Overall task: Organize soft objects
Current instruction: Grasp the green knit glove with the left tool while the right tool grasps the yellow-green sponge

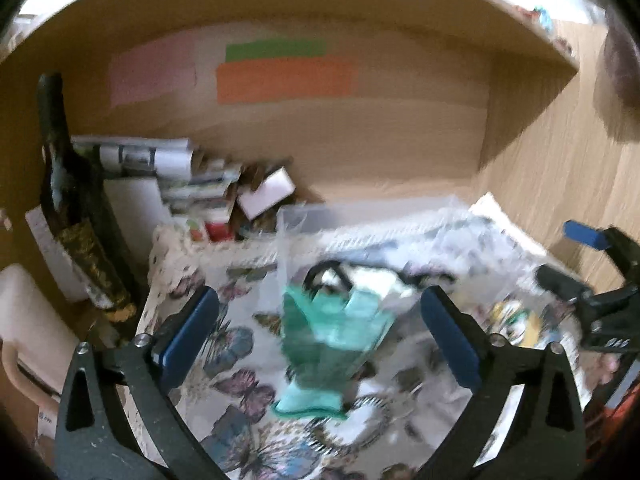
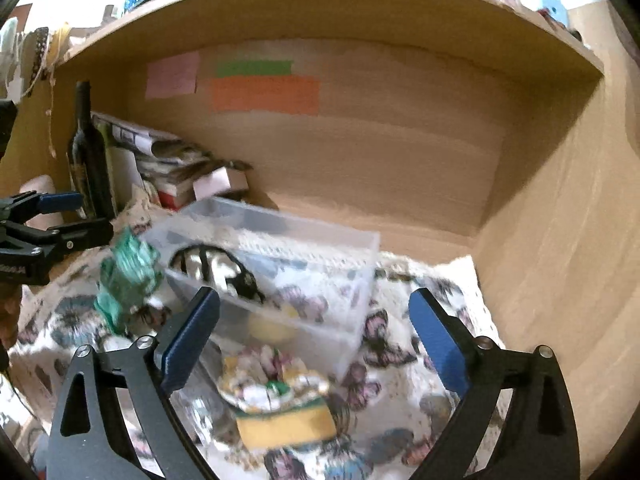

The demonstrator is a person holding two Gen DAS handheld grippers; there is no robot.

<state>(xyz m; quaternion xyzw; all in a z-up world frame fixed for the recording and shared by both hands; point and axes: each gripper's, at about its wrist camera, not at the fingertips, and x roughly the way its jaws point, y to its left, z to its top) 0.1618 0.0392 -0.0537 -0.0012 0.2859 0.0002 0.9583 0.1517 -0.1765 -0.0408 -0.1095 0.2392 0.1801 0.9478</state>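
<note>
A green knitted soft item (image 1: 328, 340) lies crumpled on the butterfly-print cloth (image 1: 224, 344), against the near left corner of a clear plastic bin (image 2: 304, 256); it also shows in the right wrist view (image 2: 126, 280). My left gripper (image 1: 320, 332) is open and empty, its fingers either side of the green item, above it. My right gripper (image 2: 314, 332) is open and empty, over a floral soft piece (image 2: 276, 384) and a yellow sponge (image 2: 286, 426) lying in front of the bin. A black-and-white item (image 2: 216, 268) and something yellow (image 2: 272, 328) sit inside the bin.
A dark wine bottle (image 2: 86, 152) stands at the left wall of the wooden shelf recess. Stacked books, papers and a small white box (image 2: 218, 184) lie behind the bin. The wooden side panel (image 2: 560, 240) closes the right. Coloured paper notes (image 2: 264, 94) stick on the back wall.
</note>
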